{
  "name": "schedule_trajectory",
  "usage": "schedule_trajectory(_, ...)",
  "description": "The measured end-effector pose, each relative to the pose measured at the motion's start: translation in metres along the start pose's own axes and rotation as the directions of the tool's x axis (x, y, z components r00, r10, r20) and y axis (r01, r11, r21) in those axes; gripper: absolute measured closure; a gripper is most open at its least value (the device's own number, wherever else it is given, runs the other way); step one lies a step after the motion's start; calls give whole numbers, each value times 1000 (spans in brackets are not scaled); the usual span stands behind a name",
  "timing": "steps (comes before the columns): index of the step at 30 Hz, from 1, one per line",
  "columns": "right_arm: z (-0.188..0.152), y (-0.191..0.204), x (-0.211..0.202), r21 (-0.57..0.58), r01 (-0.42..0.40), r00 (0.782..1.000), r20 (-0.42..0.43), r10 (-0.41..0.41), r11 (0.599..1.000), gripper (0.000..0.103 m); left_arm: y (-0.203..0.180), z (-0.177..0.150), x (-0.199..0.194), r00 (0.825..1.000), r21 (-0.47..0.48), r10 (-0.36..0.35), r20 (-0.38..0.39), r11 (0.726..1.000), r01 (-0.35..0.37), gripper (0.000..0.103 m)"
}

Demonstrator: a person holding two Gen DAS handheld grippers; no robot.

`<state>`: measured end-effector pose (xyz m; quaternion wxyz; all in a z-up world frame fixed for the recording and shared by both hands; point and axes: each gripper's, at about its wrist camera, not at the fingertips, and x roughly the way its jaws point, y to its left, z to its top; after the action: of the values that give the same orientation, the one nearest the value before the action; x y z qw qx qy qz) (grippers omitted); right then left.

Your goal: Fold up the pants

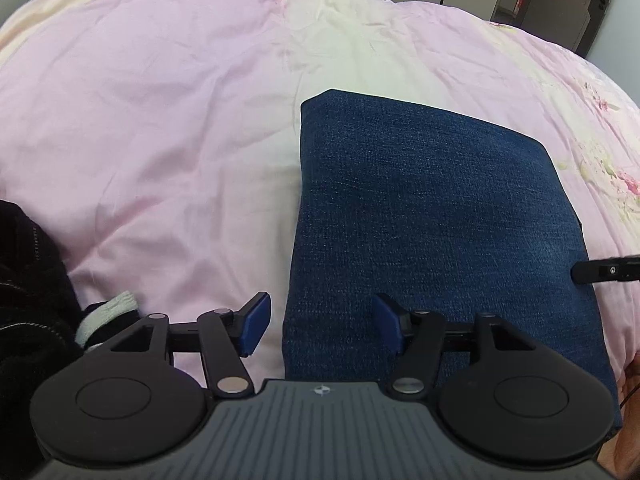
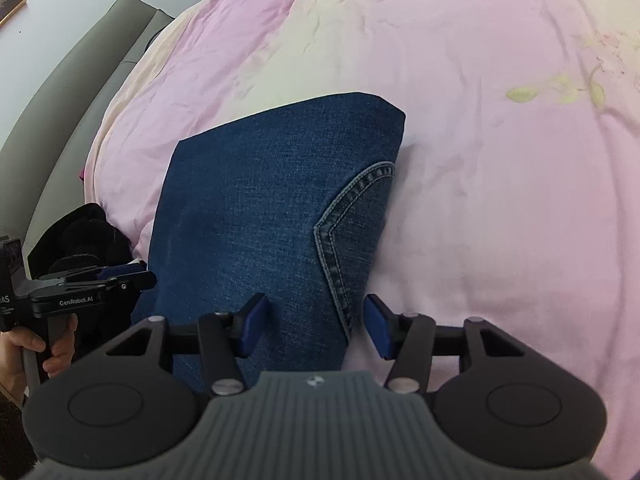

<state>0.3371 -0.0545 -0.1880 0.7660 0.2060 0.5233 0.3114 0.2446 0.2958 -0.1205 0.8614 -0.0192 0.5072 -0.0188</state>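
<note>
A big pink and cream duvet [image 1: 160, 140] covers the bed and fills most of both views, crumpled in soft folds, with a faint flower print [image 2: 560, 92] toward the right of each frame. On it lie the jeans [image 1: 432, 232], folded into a neat dark blue rectangle that sits right of centre in the left wrist view and centre-left in the right wrist view, where the curved stitching of a back pocket [image 2: 344, 232] shows along the right edge of the fold. A grey upholstered bed frame [image 2: 80, 80] curves down the upper left of the right wrist view. A heap of dark clothing [image 1: 28, 280] with a pale cuff sits at the lower left edge of the left wrist view. The left gripper [image 1: 320, 328] hangs over the near left edge of the jeans with its blue pads spread wide: one pad is over the duvet, the other over the denim, and nothing is pinched between them. The right gripper [image 2: 316, 326] is at the near right edge of the fold, its jaws partly apart and straddling that edge, the pads not pressing on the cloth. In the lower left of the right wrist view a person's hand [image 2: 36, 348] grips the handle of the left gripper, and in the left wrist view the tip of a right-gripper finger pokes in at the right edge, over the jeans' right side.
</note>
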Motion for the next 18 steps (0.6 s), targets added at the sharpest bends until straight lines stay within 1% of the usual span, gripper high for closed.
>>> schedule_trajectory(4, 3, -5, 8, 31, -25, 1000, -1, 25, 999, 48, 9, 4, 13, 998, -39, -58, -6, 998, 57, 31)
schedule_trajectory(7, 5, -12, 17, 67, -54, 998, -8, 55, 996, 47, 20, 7, 23, 992, -87, -123, -11, 989, 121, 29)
schedule_trajectory(9, 7, -18, 24, 102, -80, 996, -14, 82, 991, 47, 32, 7, 33, 983, -149, -181, -16, 973, 177, 22)
schedule_trajectory(11, 8, -25, 32, 143, -107, 994, -18, 111, 984, 47, 48, 5, 46, 967, -233, -253, -15, 942, 243, 16)
schedule_trajectory(13, 9, -30, 40, 177, -134, 990, -16, 139, 975, 47, 64, 1, 59, 940, -323, -340, -8, 891, 319, 16)
schedule_trajectory(14, 9, -31, 43, 186, -144, 989, -14, 149, 972, 47, 69, 0, 63, 928, -352, -372, 0, 869, 349, 16)
schedule_trajectory(15, 9, -31, 46, 190, -152, 988, -11, 157, 970, 47, 72, -1, 67, 919, -371, -395, 6, 852, 369, 17)
schedule_trajectory(16, 9, -30, 48, 191, -159, 987, -9, 163, 969, 47, 73, -1, 70, 911, -383, -413, 10, 840, 385, 19)
schedule_trajectory(18, 10, -30, 52, 195, -171, 984, -7, 175, 966, 50, 74, 0, 75, 896, -422, -444, 20, 808, 411, 31)
